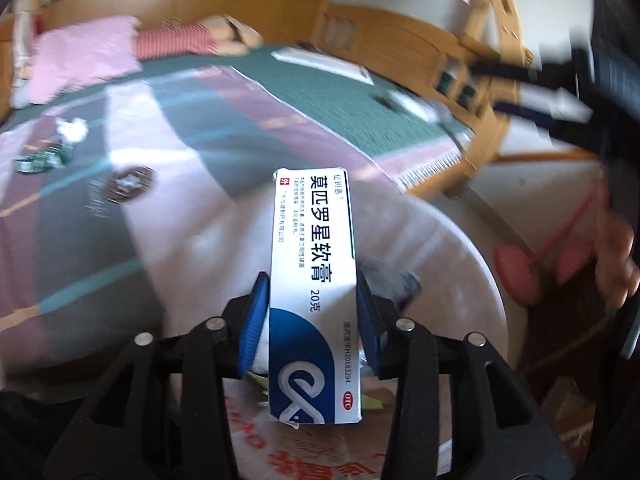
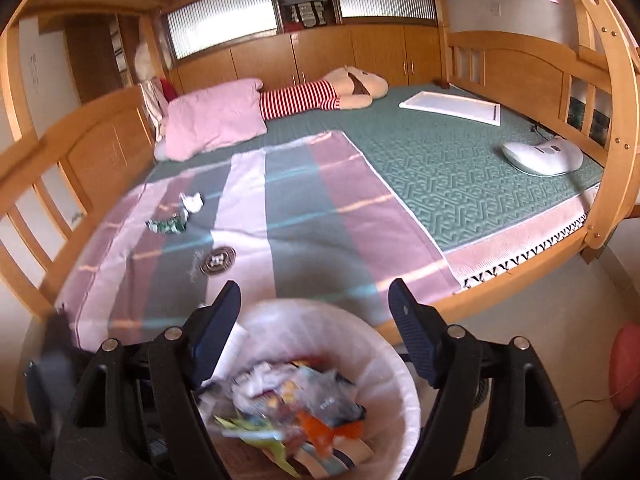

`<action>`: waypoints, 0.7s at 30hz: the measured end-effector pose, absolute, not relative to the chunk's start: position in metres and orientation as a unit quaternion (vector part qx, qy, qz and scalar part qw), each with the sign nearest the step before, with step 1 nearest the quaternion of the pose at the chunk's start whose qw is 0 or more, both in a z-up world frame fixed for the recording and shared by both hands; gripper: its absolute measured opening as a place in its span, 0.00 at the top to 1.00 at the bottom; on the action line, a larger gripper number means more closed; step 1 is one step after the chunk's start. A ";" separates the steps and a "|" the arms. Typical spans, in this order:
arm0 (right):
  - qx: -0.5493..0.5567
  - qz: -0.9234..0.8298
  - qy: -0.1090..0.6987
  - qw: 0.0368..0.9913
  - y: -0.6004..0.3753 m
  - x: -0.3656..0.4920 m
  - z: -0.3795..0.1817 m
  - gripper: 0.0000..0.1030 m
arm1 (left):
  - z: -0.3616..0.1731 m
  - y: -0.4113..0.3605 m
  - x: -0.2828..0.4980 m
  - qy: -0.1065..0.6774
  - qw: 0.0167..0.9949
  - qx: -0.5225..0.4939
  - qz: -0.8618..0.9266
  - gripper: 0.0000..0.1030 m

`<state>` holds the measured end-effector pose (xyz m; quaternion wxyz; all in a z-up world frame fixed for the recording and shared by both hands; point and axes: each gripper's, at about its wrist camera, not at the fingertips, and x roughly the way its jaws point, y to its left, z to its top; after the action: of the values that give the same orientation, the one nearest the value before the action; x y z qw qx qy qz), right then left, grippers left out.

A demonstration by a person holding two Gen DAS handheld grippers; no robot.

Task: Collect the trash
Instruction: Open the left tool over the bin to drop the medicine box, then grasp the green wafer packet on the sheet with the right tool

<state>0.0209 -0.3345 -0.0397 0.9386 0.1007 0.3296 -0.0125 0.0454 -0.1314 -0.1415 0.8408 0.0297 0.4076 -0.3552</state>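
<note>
A wooden bunk bed (image 2: 520,60) fills the room, its mattress covered by a green patterned mat (image 2: 460,168). Over the near half of the mat lies a blanket (image 2: 304,216) striped in pink, grey and white, with a round dark badge (image 2: 218,261) on it. At the head of the bed sit a pink pillow (image 2: 216,116) and a soft doll in a red-and-white striped top (image 2: 304,96). A flat white board (image 2: 452,106) lies near the far rail, and a white rounded device (image 2: 542,156) rests near the foot-side rail.

Below the bed's near edge stands a white bin (image 2: 384,364) lined with a thin bag; it holds a heap of mixed wrappers and paper.

Two bits of trash lie on the blanket towards the pillow side: a crumpled white tissue (image 2: 193,201) and, just beside it, a crumpled green wrapper (image 2: 167,225).

The right gripper (image 2: 316,336) hangs above the bin with its blue-padded jaws wide apart and nothing between them.

The left gripper (image 1: 312,312) holds a white and blue ointment box (image 1: 314,280), its blue pads pressing the box's long sides. The box points away from the camera and sits over the bin's rim (image 1: 460,248), above the rubbish. At the right edge of the left wrist view the person's other hand (image 1: 616,256) shows, blurred.
</note>
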 end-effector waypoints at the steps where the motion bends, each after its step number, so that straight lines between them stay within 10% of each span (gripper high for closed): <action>1: 0.102 -0.010 0.329 0.939 -0.333 0.024 -0.039 0.27 | -0.145 -0.136 0.044 0.412 0.834 0.035 -0.364 0.48; 4: 0.105 -0.005 0.331 0.938 -0.326 0.038 -0.037 0.27 | -0.142 -0.130 0.042 0.393 0.849 0.033 -0.352 0.20; 21: 0.016 0.105 0.419 0.902 -0.183 0.217 -0.077 0.21 | -0.136 0.144 0.201 0.397 0.883 -0.222 0.117 0.15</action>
<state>0.2168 -0.1828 -0.0768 0.9017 0.0162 0.4191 0.1051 0.2008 0.1440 -0.1357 0.8826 -0.2223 0.3973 0.1174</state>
